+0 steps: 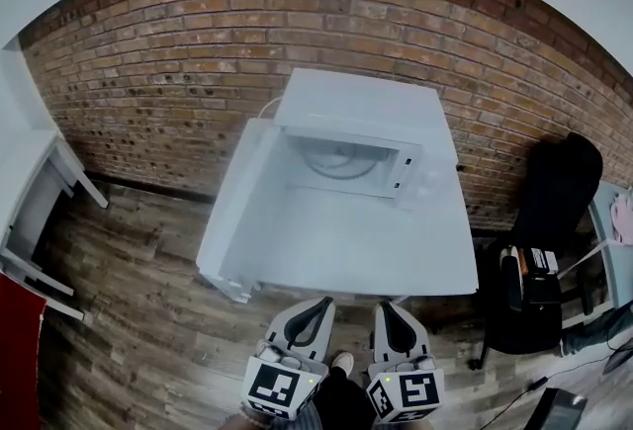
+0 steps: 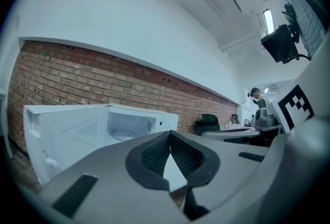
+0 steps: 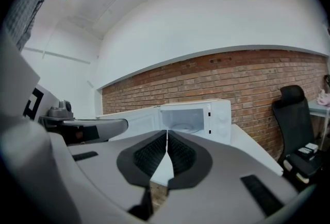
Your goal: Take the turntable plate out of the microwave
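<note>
1. The turntable plate [image 1: 337, 162] lay flat on the floor of the open microwave [image 1: 420, 117], not yet touched. It showed as a pale round disc in both gripper views.
2. The cavity held that plate and nothing else that could be made out. Nothing seemed to sit on the plate. Whatever carried it from below was hidden.
3. The microwave door [image 1: 235, 206] stood swung wide to the left, leaving the mouth of the cavity free.
4. The oven sat at the far end of a white table [image 1: 376, 265], against a brick wall [image 1: 188, 62]. The table's near part lay between the oven and the tongs.
5. The left gripper [image 1: 319, 305] and the right gripper [image 1: 386, 309] hung side by side at the table's near edge, well apart from the plate. Each had its jaws pressed together on nothing.
6. Risks, as I judged them:
   - The jaws would have to spread before reaching in. Closed tips could only push the plate deeper or tilt it off its seat.
   - The plate looked smooth and probably glass. A pinch on one edge could let it pivot, slip, and break on the table or the wood floor [image 1: 138, 319].
   - Lifting steeply could knock the rim against the cavity roof or sill.
   - The left tongs could catch the open door on the way in.
</note>
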Tool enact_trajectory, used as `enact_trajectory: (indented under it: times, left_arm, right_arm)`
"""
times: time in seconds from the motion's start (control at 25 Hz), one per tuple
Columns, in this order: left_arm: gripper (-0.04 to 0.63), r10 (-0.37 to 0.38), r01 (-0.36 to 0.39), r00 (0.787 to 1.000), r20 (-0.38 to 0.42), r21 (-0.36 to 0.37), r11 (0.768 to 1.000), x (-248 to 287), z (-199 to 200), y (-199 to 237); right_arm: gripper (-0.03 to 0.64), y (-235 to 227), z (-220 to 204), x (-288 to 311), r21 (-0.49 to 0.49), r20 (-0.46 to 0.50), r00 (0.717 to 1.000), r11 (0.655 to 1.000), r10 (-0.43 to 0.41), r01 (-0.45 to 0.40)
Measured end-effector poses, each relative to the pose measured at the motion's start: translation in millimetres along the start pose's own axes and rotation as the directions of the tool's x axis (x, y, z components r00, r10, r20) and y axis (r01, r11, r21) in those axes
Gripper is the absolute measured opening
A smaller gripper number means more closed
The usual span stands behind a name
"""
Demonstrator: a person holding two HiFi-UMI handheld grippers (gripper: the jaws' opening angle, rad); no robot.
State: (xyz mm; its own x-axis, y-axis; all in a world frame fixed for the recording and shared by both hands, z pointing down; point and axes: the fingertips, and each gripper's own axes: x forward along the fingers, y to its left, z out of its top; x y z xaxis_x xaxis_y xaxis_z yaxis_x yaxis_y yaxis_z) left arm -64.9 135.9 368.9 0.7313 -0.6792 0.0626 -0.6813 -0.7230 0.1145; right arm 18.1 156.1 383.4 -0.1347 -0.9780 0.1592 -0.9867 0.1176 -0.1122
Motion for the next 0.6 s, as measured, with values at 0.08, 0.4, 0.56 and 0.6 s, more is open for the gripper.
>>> enact_trajectory:
  times: [0.08,0.4,0.56,0.6]
  left_arm:
    - [0.005,0.019,-0.020,1.000,0.016,0.013,1.000,30,7,4]
    - [0.005,0.132,-0.131,0.990,-0.042,0.020,0.991,109,0,26]
    - [0.005,0.192,-0.191,0.976,-0.102,0.020,0.981,112,-5,40]
    - [0.005,0.201,-0.200,0.973,-0.110,0.021,0.980,112,-5,43]
  right_arm:
    - [0.020,-20,5,24,-0.013,-0.012,1.000,1.000,0.027,-0.027]
    - [0.020,-80,11,91,-0.003,-0.054,0.991,0.993,0.121,-0.122]
    - [0.020,-90,17,116,0.031,-0.049,0.988,0.989,0.149,-0.147]
    - [0.020,-89,18,120,0.040,-0.049,0.986,0.987,0.158,-0.156]
